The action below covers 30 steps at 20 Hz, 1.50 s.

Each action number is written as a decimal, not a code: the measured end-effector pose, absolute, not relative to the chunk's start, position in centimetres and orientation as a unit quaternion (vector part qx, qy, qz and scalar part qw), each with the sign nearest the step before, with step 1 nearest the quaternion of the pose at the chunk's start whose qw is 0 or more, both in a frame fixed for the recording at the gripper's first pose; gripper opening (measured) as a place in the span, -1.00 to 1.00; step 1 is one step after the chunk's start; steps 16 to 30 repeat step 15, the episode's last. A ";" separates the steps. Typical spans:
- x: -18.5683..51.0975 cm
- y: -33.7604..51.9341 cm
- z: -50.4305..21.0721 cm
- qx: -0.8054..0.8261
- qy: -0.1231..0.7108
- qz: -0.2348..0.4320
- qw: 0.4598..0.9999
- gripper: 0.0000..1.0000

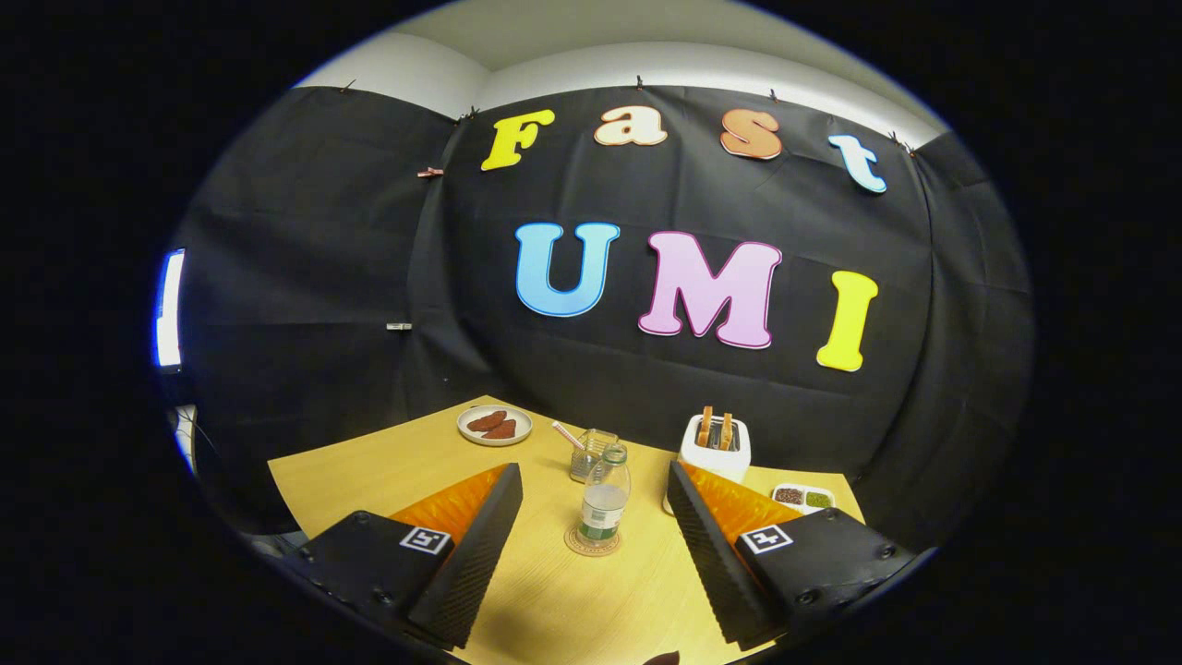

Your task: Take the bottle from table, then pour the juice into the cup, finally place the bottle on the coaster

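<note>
Gripper (596, 503) wide open (empty), bottle (604, 499) beyond.

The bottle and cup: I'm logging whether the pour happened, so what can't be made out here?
- Gripper: jaws wide open, empty, the bottle on its coaster between them.
- Cup: partly hidden behind the bottle in the gripper view; any juice inside is too small to tell.
- Bottle cap: too small to judge on or off.
- Sectioned dish: cut by a finger; its contents are unclear.
</note>
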<state>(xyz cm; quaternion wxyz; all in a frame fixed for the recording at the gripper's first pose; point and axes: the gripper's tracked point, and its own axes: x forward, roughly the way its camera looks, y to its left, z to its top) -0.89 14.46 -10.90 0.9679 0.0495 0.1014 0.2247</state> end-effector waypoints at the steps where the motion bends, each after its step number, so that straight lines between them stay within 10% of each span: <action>1: -1.3 14.3 -10.5 0.055 0.101 0.222 0.968 0.95; 30: -2.4 12.1 -8.6 0.068 0.091 0.187 0.976 0.95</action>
